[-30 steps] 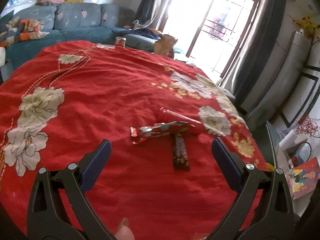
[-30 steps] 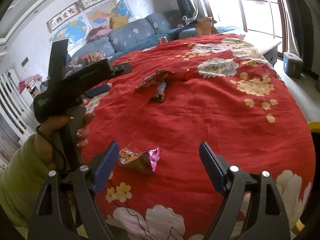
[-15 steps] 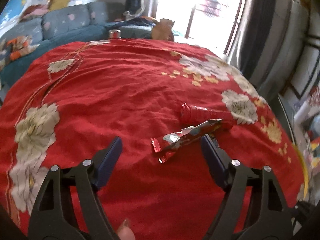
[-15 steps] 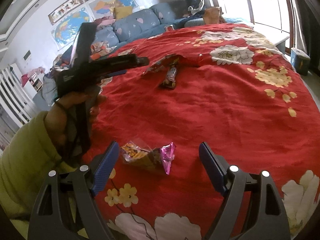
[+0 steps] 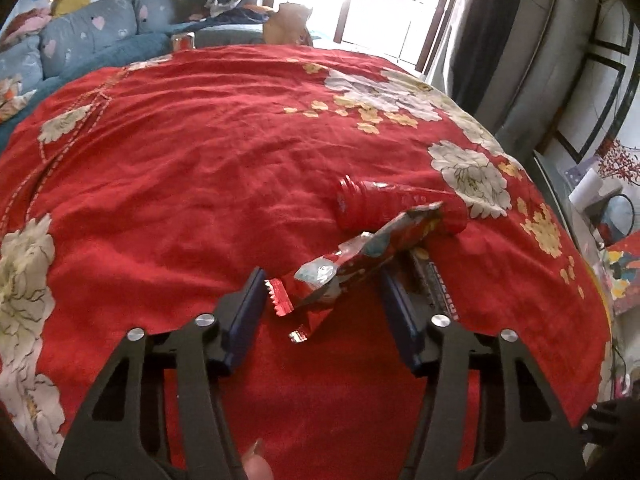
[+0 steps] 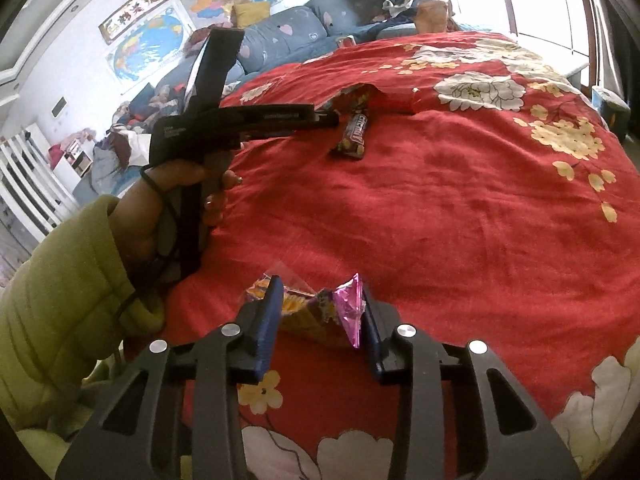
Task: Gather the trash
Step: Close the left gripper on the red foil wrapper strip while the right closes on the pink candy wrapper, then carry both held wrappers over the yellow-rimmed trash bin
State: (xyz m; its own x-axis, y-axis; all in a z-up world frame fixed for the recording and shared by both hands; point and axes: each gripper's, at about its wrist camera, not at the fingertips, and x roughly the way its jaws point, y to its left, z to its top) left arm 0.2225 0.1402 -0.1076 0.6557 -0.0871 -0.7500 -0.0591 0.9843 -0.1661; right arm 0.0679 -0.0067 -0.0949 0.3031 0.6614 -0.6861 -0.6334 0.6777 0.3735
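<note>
Red foil wrapper point(image 5: 360, 256) between parted left gripper point(image 5: 320, 300) fingers; right gripper point(image 6: 318, 312) clamping half-hidden pink snack bag point(image 6: 320, 312).

Daylight pouring through window point(image 5: 384, 4), glaring, washing out top edge. Red cloth point(image 5: 200, 168) showing bright, evenly lit. Fisheye bending edges, corners darkening. Slight softness throughout.

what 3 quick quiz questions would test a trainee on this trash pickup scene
1. True or false: the left claw straddles a red foil wrapper.
2. What lies between the right claw's fingers? A) chocolate bar B) snack bag with pink end C) bottle
3. Fill in: the dark chocolate bar lies on a red floral ____.

Key: 1 true; 2 B; 3 bedspread
</note>
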